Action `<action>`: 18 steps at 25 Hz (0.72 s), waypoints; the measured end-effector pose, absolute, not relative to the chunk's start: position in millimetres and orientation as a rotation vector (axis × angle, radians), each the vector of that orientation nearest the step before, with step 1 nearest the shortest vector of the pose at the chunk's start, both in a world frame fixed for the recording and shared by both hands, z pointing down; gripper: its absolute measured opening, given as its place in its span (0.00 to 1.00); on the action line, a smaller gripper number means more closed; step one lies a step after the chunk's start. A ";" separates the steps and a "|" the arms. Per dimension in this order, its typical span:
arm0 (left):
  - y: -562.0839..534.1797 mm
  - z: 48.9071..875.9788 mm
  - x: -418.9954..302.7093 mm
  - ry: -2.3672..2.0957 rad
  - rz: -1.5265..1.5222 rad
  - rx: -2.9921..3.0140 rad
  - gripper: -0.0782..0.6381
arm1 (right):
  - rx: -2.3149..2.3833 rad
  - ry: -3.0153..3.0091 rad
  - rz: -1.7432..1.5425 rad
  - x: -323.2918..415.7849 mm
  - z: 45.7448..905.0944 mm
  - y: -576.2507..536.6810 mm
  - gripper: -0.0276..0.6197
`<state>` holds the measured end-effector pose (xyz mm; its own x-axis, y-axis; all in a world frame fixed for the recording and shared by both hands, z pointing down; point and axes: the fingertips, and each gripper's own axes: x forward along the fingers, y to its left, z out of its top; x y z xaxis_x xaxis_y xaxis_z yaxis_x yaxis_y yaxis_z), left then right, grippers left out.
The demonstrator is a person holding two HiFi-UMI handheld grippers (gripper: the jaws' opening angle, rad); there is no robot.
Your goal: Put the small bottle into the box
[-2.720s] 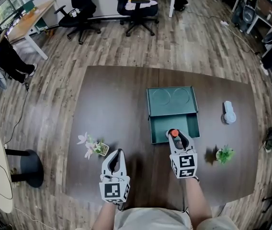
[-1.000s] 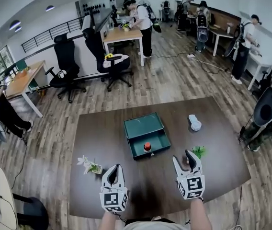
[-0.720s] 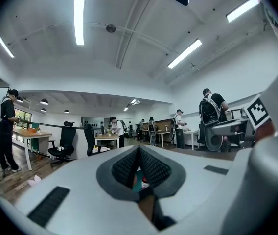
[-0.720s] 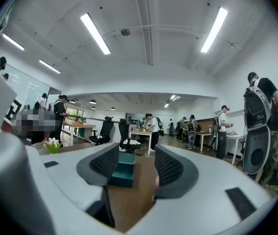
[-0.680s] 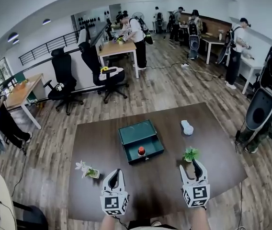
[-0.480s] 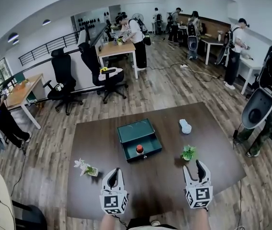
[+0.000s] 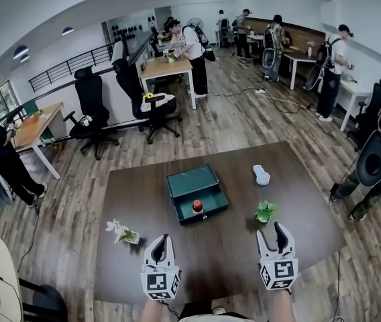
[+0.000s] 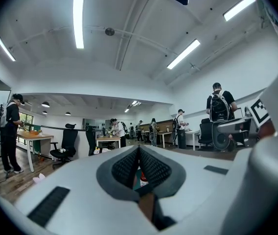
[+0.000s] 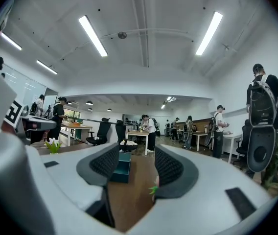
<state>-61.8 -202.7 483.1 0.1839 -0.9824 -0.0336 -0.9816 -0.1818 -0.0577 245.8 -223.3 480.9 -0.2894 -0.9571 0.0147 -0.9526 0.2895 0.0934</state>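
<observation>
The small red-capped bottle (image 7: 196, 206) is seen upright inside the teal rectangular box (image 7: 189, 178), ahead of both claws on the dark surface (image 7: 217, 263). The left claw (image 7: 161, 241) is clenched empty; the right claw (image 7: 276, 231) is released.

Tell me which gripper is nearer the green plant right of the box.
Right. The right gripper hangs just on the person's side of the green plant; the left gripper is well off to its left.
</observation>
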 end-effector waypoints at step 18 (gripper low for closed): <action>-202.6 475.9 -57.2 1.949 -0.023 -2.363 0.11 | 1.828 -2.463 -0.096 243.7 480.7 -221.4 0.13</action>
